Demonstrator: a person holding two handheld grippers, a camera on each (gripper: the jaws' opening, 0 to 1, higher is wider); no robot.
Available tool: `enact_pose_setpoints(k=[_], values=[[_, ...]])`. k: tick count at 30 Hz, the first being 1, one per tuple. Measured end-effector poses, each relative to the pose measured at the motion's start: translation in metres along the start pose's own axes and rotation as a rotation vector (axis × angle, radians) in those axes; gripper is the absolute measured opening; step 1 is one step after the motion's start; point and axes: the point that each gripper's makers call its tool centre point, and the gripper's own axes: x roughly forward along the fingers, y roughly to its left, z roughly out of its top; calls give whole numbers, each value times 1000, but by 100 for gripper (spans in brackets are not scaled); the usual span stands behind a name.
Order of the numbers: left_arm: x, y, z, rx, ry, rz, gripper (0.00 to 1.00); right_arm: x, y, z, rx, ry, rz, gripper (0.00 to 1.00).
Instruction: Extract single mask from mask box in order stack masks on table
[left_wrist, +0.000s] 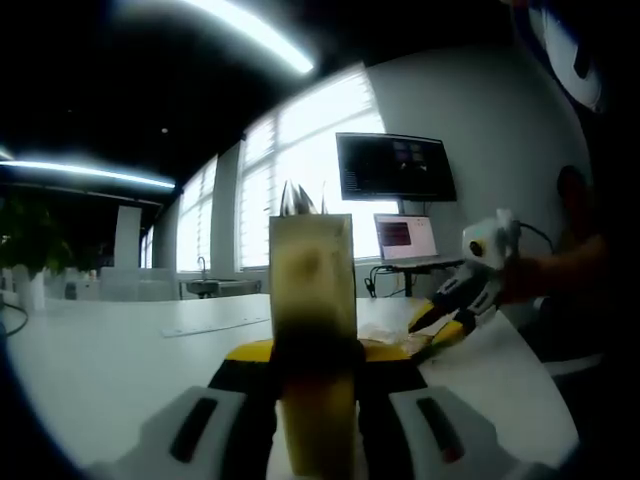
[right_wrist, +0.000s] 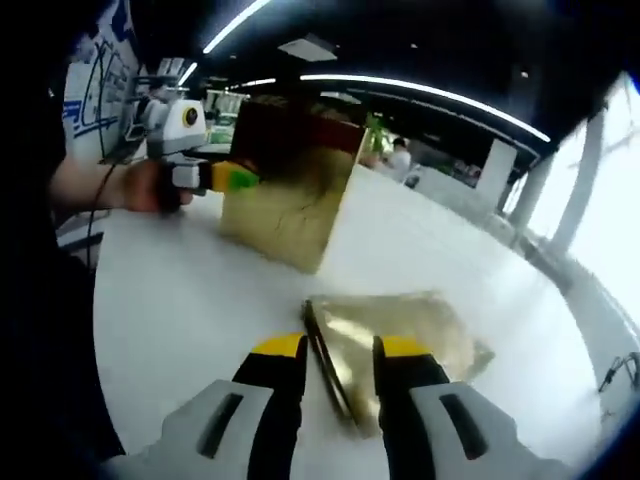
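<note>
The tan mask box (left_wrist: 312, 270) stands upright between the jaws of my left gripper (left_wrist: 312, 350), which is shut on it. The box (right_wrist: 295, 205) also appears in the right gripper view, with the left gripper (right_wrist: 225, 178) at its left side. A flat pile of clear-wrapped masks (right_wrist: 425, 325) lies on the white table (right_wrist: 180, 290). My right gripper (right_wrist: 340, 350) hovers low over the pile's near edge; its jaws stand apart, with the raised edge of a wrapped mask (right_wrist: 325, 365) between them. Seen from the left, the right gripper (left_wrist: 445, 315) hangs over the pile (left_wrist: 385, 338).
A monitor (left_wrist: 395, 167) and a laptop (left_wrist: 405, 238) stand beyond the table's far end, in front of bright windows. A person's hand (right_wrist: 150, 185) holds the left gripper. The table edge (right_wrist: 100, 330) runs close on the left.
</note>
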Motion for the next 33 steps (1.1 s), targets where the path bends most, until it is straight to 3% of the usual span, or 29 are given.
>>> enact_pose_setpoints(k=[7, 13, 21, 33], values=[[0, 0, 0, -1, 0, 0, 32, -10, -1, 29, 116, -162, 22, 24], [0, 0, 0, -2, 2, 1, 32, -20, 4, 70, 194, -321, 64, 23], [0, 1, -1, -4, 3, 1, 32, -28, -5, 100, 224, -442, 58, 22], [0, 0, -1, -4, 7, 0, 32, -24, -20, 105, 361, -517, 76, 20]])
